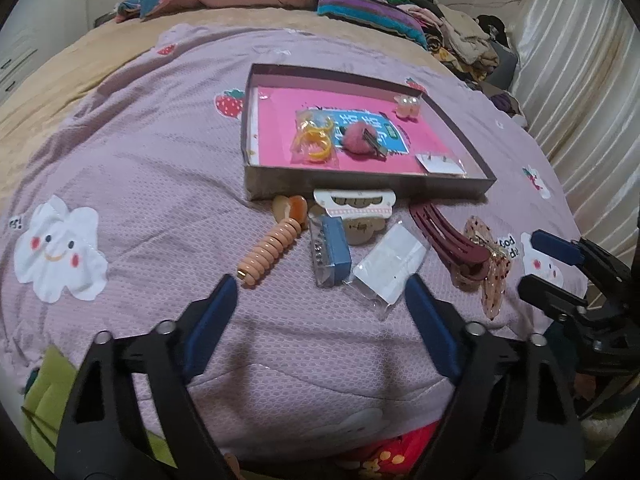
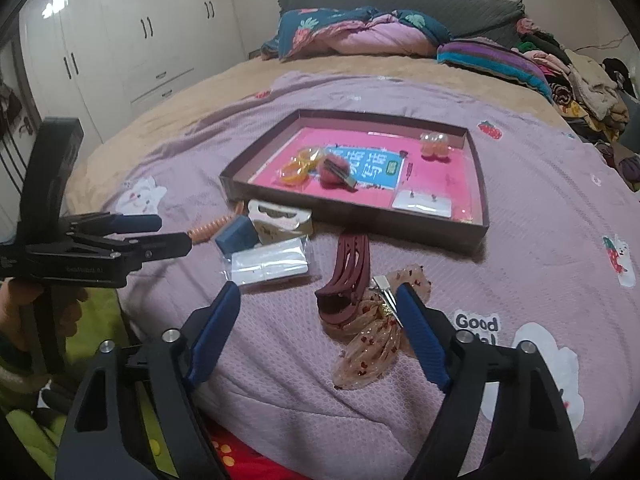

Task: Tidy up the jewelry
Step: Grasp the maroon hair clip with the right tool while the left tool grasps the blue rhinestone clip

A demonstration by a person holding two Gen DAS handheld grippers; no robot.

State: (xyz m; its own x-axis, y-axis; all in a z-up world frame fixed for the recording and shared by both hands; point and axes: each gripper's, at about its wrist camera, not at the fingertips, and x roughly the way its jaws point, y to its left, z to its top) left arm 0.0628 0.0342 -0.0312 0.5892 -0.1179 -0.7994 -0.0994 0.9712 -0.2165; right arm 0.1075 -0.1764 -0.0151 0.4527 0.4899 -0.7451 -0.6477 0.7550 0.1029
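A shallow brown box (image 1: 360, 188) (image 2: 360, 214) with a pink floor lies on the bed. It holds yellow rings (image 1: 314, 140), a pink pompom clip (image 1: 360, 140), a peach clip (image 1: 406, 106) and an earring card (image 1: 440, 164). In front of it lie an orange spiral band (image 1: 272, 250), a blue box (image 1: 330, 250), a white claw clip (image 1: 354, 202), a clear packet (image 1: 390, 264) (image 2: 272, 266), a maroon clip (image 1: 450, 240) (image 2: 346, 280) and a dotted bow clip (image 1: 494, 276) (image 2: 372, 340). My left gripper (image 1: 320, 284) is open above the band and packet. My right gripper (image 2: 316, 296) is open around the maroon and bow clips.
The bed is covered by a lilac quilt (image 1: 140, 168) with cloud and strawberry patches. Folded bedding (image 2: 360, 36) and piled clothes (image 2: 576, 76) lie at the far end. White wardrobes (image 2: 120, 40) stand at the left. A curtain (image 1: 580, 100) hangs at the right.
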